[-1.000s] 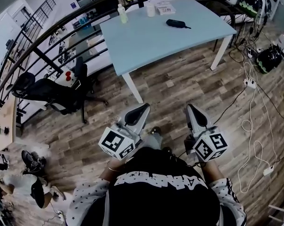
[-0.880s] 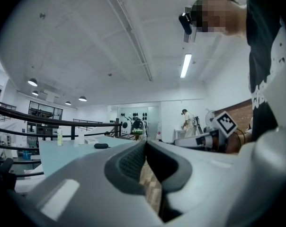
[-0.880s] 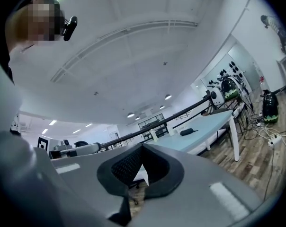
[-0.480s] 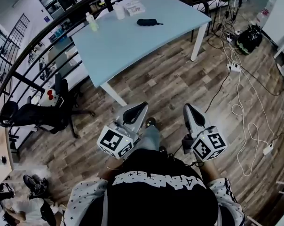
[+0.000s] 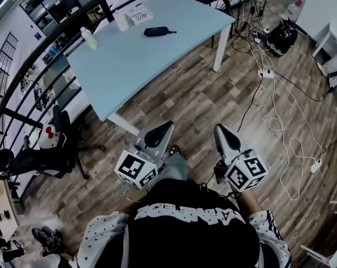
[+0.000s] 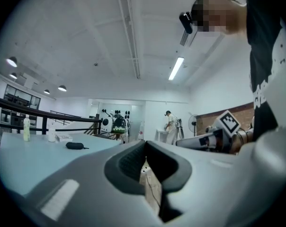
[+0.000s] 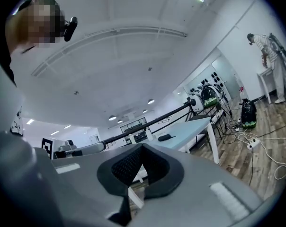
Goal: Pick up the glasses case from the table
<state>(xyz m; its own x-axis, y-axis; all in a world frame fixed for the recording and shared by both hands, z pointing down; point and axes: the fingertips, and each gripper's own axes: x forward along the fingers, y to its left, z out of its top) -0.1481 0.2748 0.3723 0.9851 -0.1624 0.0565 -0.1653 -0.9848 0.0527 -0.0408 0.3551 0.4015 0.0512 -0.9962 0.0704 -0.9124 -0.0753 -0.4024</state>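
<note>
Closest to the body, the left gripper (image 5: 159,134) and the right gripper (image 5: 224,137) are pointing level and forward, side by side. In both gripper views the jaws are standing together with nothing between them, the dark pads meeting at the tips. So the step in hand, as I judge it, is only the approach, and the pick is not yet begun.

Under and ahead of the jaws the wooden floor (image 5: 202,99) is lying bare up to the table leg (image 5: 217,52). A white cable (image 5: 280,121) is running well off to the right of the right jaws, so a straight path to the table is looking safe.

Further ahead, the light blue table (image 5: 157,60) is showing its near edge. The glasses case (image 5: 156,32) is lying flat on it, well apart from both grippers, towards the far side. In the left gripper view it (image 6: 75,145) is sitting left of the jaw line. In the right gripper view it (image 7: 165,137) is sitting a little right of the jaw line and above it.

To do this well, I am thinking the person should step close, open one pair of jaws before reaching, and bring them in low and level, across the narrow width of the case.

Beyond the case a bottle (image 5: 88,38), a white container (image 5: 121,21) and a flat box (image 5: 139,14) are standing, so the reach should stop short of them.
</note>
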